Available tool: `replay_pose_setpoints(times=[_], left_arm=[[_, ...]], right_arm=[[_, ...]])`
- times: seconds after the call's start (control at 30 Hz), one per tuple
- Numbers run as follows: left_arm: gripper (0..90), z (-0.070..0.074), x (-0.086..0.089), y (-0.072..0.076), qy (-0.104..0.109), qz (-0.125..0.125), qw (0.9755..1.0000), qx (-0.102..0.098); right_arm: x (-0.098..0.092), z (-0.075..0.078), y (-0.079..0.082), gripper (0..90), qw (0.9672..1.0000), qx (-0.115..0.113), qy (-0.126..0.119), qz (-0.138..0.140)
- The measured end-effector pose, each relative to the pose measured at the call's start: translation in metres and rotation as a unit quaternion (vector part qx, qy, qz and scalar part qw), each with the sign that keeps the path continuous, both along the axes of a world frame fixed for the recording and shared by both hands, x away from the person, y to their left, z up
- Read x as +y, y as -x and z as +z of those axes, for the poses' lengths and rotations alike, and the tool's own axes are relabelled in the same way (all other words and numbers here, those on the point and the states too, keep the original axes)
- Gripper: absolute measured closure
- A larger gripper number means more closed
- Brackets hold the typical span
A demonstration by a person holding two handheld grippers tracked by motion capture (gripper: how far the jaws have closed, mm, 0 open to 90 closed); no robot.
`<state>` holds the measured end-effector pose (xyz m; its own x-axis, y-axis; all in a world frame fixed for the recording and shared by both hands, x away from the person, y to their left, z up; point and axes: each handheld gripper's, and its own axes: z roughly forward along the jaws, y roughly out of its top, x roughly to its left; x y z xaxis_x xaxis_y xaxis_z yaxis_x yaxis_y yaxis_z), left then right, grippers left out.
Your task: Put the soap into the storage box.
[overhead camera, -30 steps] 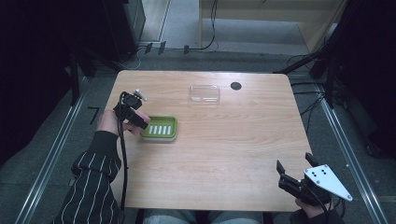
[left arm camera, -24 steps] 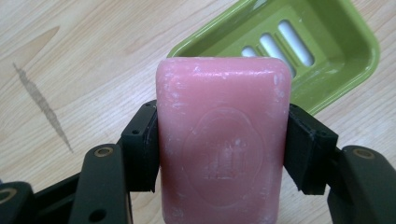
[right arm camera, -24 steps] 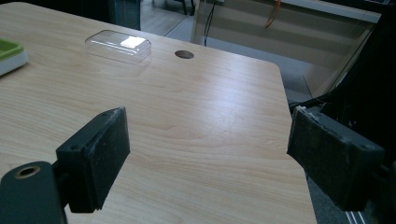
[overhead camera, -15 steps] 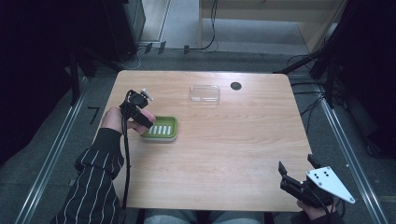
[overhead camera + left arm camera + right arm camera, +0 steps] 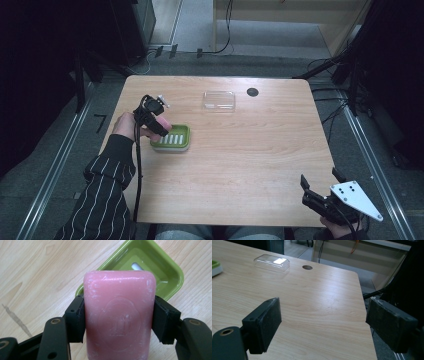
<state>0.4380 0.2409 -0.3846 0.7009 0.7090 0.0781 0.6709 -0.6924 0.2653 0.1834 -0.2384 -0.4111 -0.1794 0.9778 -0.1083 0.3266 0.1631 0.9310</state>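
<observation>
the left gripper (image 5: 161, 127), held out in a striped sleeve (image 5: 107, 190), has its jaws clamped on a pink soap bar (image 5: 119, 315). the right gripper (image 5: 324, 327) rests at the near right corner, jaws spread wide.

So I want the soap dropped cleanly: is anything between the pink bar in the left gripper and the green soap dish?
Nothing visible. The left gripper holds the pink soap bar just over the green soap dish, whose slotted tray looks bare. The clear lid lies apart, farther back.
</observation>
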Motion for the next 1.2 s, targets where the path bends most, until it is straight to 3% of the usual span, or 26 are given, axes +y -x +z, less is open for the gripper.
replay_pose_setpoints(times=[0.33, 0.47, 0.73, 1.07, 1.2], left_arm=[[38.6, -0.004, -0.012, -0.004, -0.008, -0.048, 0.9988, -0.002], [38.6, -0.007, -0.016, -0.005, -0.023, -0.075, 0.9969, 0.000], [38.6, -0.011, -0.020, -0.008, -0.020, -0.094, 0.9954, 0.001], [38.6, -0.015, -0.024, -0.009, -0.020, -0.131, 0.9911, 0.003], [38.6, -0.017, -0.023, -0.011, -0.024, -0.130, 0.9912, 0.007]], right_arm=[[-0.003, 0.000, 0.003, 13.7, 1.0000, 0.001, 0.000, -0.007], [-0.003, 0.000, 0.004, 13.7, 1.0000, 0.001, 0.001, -0.009], [-0.004, 0.000, 0.006, 13.7, 0.9999, 0.002, 0.001, -0.011], [-0.005, 0.000, 0.007, 13.7, 0.9999, 0.002, 0.002, -0.015], [-0.005, 0.000, 0.007, 13.8, 0.9999, 0.002, 0.002, -0.015]])
